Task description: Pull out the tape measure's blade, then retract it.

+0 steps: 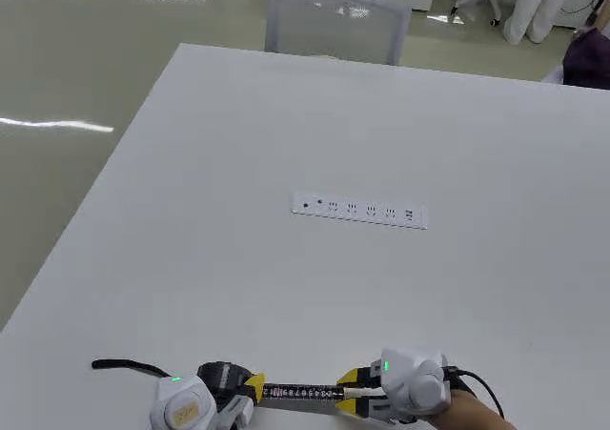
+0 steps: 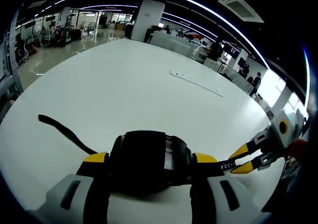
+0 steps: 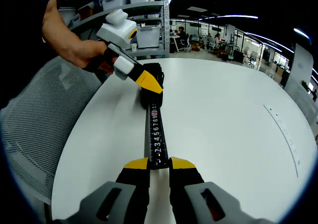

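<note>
A black tape measure case (image 2: 149,157) sits on the white table with my left gripper (image 2: 150,158) shut on it, one yellow-tipped jaw on each side. In the head view the case (image 1: 224,378) is at the near edge, held by the left gripper (image 1: 236,392). Its blade (image 3: 155,132), black with white numbers, runs a short way out of the case (image 3: 151,85) to my right gripper (image 3: 159,163), which is shut on the blade's end. The blade (image 1: 303,391) lies level between the case and the right gripper (image 1: 348,392). A black wrist strap (image 2: 59,127) trails left from the case.
A white power strip (image 1: 359,210) lies flat mid-table. A grey mesh chair (image 1: 334,20) stands at the table's far edge. Another mesh chair (image 3: 35,129) is close beside the near edge. A hand (image 3: 69,37) holds the left gripper.
</note>
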Motion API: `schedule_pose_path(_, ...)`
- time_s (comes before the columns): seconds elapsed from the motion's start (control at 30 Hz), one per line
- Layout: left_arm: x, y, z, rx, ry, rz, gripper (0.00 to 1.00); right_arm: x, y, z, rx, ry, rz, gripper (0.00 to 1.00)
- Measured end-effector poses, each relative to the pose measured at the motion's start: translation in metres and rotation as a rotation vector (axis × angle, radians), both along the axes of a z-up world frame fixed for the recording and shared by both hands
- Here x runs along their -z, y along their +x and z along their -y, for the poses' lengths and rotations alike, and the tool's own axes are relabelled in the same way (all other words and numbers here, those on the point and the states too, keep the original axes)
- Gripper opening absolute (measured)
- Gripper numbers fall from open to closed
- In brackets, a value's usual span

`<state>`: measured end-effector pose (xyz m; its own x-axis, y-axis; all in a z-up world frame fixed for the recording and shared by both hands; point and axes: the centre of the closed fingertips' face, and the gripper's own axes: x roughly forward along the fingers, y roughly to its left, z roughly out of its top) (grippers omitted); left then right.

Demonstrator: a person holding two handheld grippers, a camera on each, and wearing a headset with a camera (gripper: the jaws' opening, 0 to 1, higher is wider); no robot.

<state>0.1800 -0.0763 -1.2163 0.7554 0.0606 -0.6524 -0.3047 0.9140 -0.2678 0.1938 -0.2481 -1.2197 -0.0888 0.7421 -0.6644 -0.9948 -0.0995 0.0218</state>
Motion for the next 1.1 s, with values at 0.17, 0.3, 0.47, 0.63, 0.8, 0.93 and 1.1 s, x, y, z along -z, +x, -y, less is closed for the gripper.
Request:
schedule_pose_path(0.17,-0.001,0.000,0.000,0.000,-0.007,0.001,0.62,0.000,-0.001,-0.005,-0.004,0.006,-0.003,0.12)
schedule_pose_path(0.3,-0.001,0.000,0.000,0.000,-0.009,0.001,0.62,0.000,-0.001,-0.009,-0.006,0.008,-0.006,0.12)
schedule_pose_path(0.47,0.000,0.000,0.000,0.001,-0.012,0.002,0.62,0.000,-0.002,-0.012,-0.008,0.010,-0.009,0.12)
schedule_pose_path(0.63,0.001,0.000,0.000,-0.001,-0.014,0.003,0.63,0.001,-0.002,-0.015,-0.009,0.010,-0.009,0.12)
schedule_pose_path(0.8,0.000,0.000,0.000,0.000,-0.012,0.003,0.63,0.001,-0.003,-0.018,-0.010,0.011,-0.012,0.12)
schedule_pose_path(0.93,-0.001,0.000,0.000,0.000,-0.012,0.004,0.63,0.002,-0.003,-0.020,-0.011,0.013,-0.013,0.12)
schedule_pose_path(1.1,-0.002,0.000,0.000,-0.001,-0.011,0.003,0.63,0.002,-0.004,-0.024,-0.012,0.015,-0.015,0.12)
